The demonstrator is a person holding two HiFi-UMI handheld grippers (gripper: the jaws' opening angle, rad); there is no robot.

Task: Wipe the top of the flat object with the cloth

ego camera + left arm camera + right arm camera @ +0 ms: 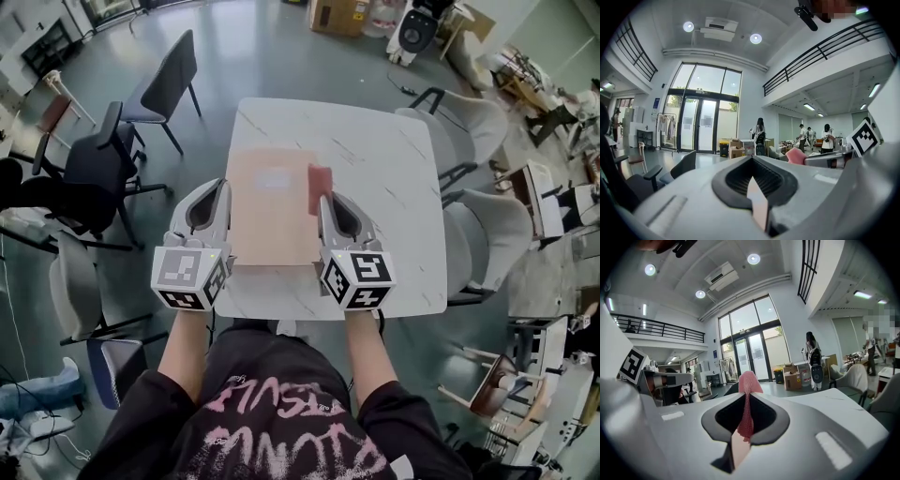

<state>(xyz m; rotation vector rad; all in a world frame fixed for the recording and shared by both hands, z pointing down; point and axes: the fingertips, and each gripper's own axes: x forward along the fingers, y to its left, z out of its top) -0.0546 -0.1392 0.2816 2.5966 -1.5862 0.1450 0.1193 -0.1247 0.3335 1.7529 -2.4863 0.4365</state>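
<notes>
Right gripper point(324, 201) point(747, 398): jaws are closing tight on the pink-red cloth point(320, 189) point(748, 382). The cloth is sitting pinched in the seam, with a rounded fold sticking out past the tips. A thin pale strip is showing at the seam below the cloth; can't tell what it is.

Left gripper point(217, 191) point(751, 161): jaws are pressing together with no gap. Only the same kind of thin pale strip is showing at the seam, and no object is identifiable between them.

Flat object point(272, 208): a tan rectangular sheet, lying flat on the white marble table point(389, 178), left of the table's centre and reaching toward the near edge.

In the head view the cloth is hanging over the sheet's right edge, in its far half. Whether it is actually touching the surface isn't clear.

The left gripper's tips are sitting just beside the sheet's left edge; contact is unclear.

Pose: both grippers are pointing away from the person, roughly parallel, one on each side of the sheet, marker cubes toward the body. Both forearms point(186, 361) are reaching forward from the torso, bare below dark sleeves.

Each gripper view is catching the other gripper off to the side. The left view is also showing the cloth point(796, 155) at the right gripper's tip.

Chairs point(161, 82) are standing around the table.
</notes>
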